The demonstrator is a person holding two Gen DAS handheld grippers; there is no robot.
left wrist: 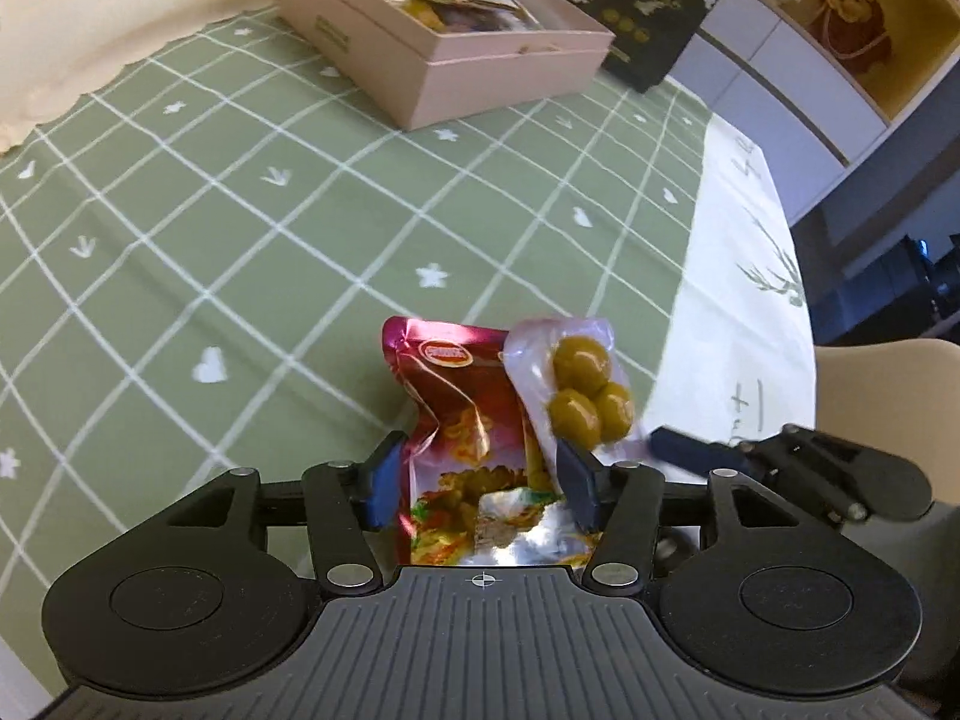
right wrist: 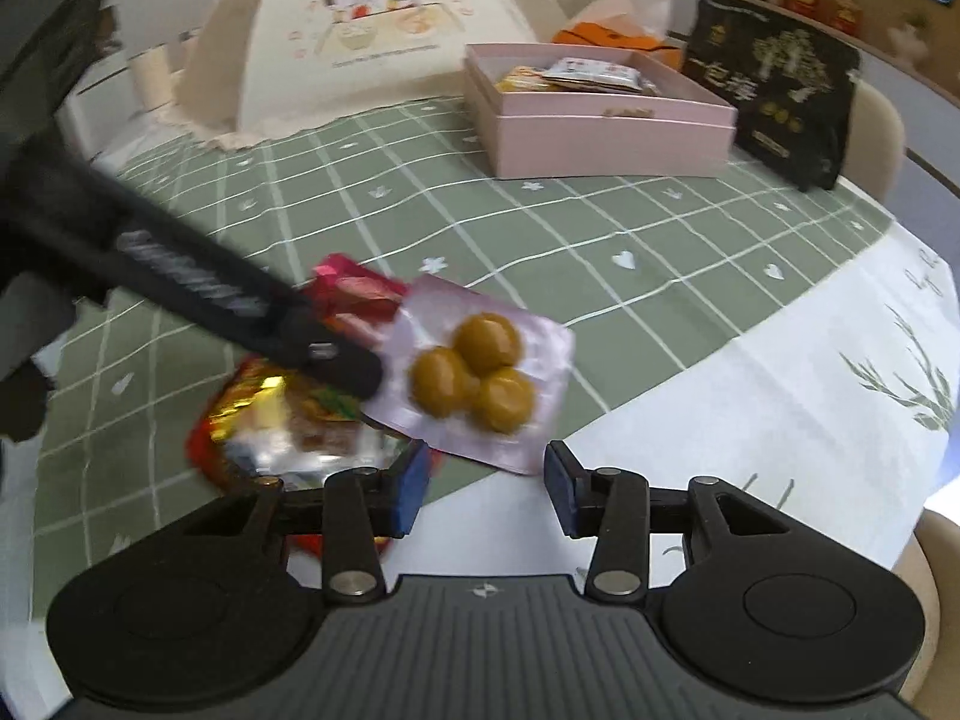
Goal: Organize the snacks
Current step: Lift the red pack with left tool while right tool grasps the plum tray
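A red and pink foil snack bag [left wrist: 462, 420] lies on the green checked tablecloth, its near end between the open fingers of my left gripper [left wrist: 480, 483]. A clear packet of three green olives [left wrist: 582, 390] rests on its right edge; it also shows in the right wrist view [right wrist: 474, 378], just ahead of my open, empty right gripper [right wrist: 487, 489]. The red bag [right wrist: 282, 414] lies partly under the left gripper's finger [right wrist: 324, 354]. The pink box [left wrist: 456, 69] holding several snack packs stands at the far side, also in the right wrist view [right wrist: 600, 120].
A black snack pouch [right wrist: 780, 90] stands right of the pink box. A cream dome food cover [right wrist: 372, 42] sits at the back left. The white table edge [right wrist: 780, 396] and a beige chair [left wrist: 888, 384] are to the right.
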